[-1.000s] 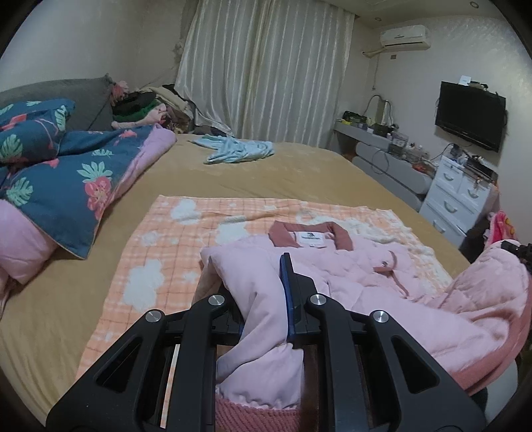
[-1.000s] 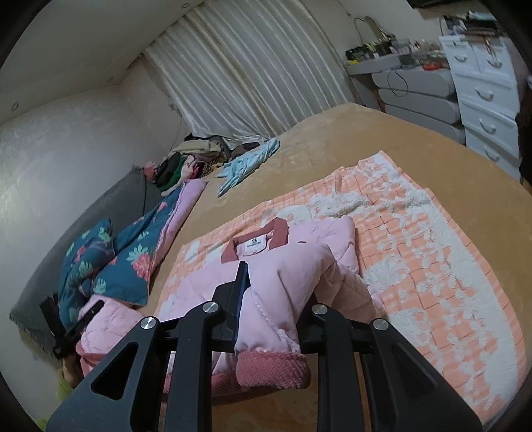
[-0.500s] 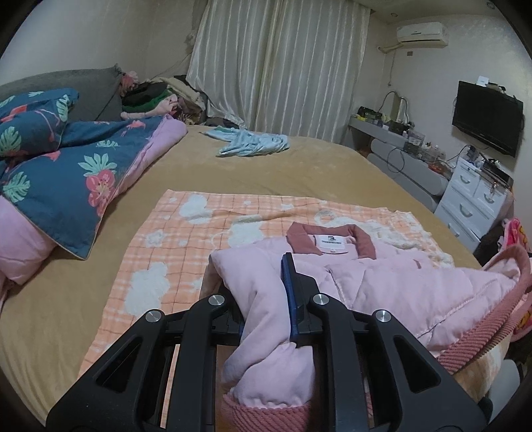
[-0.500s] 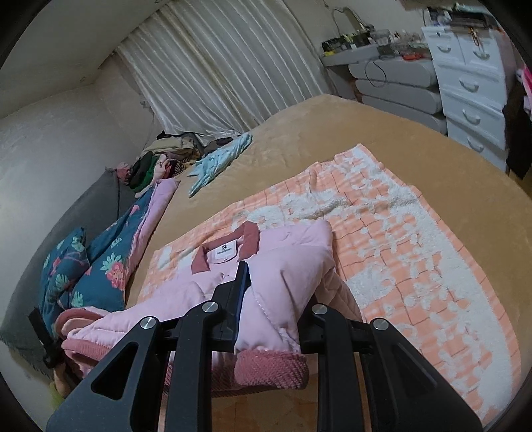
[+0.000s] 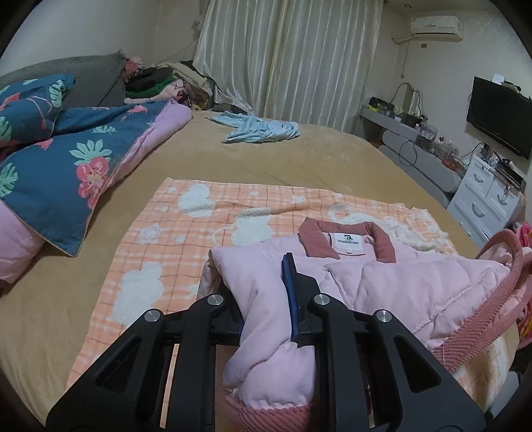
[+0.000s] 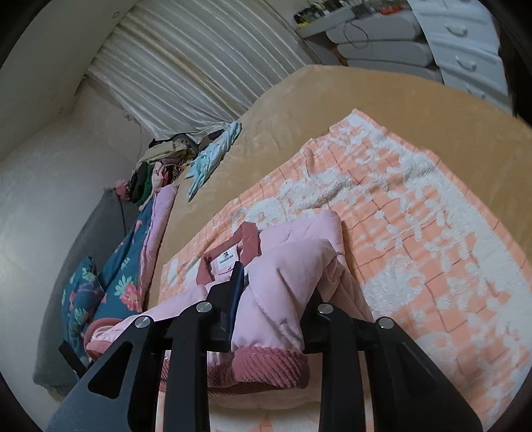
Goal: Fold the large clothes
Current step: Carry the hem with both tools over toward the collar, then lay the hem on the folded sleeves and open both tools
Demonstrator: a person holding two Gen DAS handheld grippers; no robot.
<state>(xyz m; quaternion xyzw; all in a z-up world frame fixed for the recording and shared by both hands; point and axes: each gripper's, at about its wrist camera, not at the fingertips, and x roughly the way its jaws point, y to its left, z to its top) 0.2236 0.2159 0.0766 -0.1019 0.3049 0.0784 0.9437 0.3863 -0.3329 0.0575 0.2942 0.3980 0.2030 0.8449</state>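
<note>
pale pink quilted jacket with dusty-rose ribbed cuffs and collar (image 5: 399,285) lies on the near part of an orange-and-white checked fleece blanket (image 5: 186,239) spread on a tan bed cover (image 5: 299,159), collar toward the curtain side. left gripper (image 5: 266,299) is clamped on a pink sleeve fold, ribbed cuff hanging below its black fingers; blue pad on the right finger pressed into the cloth. right gripper (image 6: 272,299) has a second sleeve fold and its rose cuff between the fingers; its jaws have just been opening, and in the right wrist view the cloth looks to fill the gap, though i cannot tell how firmly the pads press. edges: far edge of the blanket runs straight across the bed, beyond it a wide bare stretch of tan cover up to a crumpled light blue garment (image 5: 262,131). left of the blanket, open tan cover, then a navy floral quilt with pink lining (image 5: 66,159) heaped along the bed's side. right of the jacket, much free blanket in the right wrist view, then the bed's edge and white drawers (image 5: 488,199) close by. writing: a white neck label (image 5: 347,244) inside the collar carries a small dark logo and one line of print, too small to read. a dark wall television (image 5: 498,116) and a white air conditioner (image 5: 435,25) show no legible marks.
</note>
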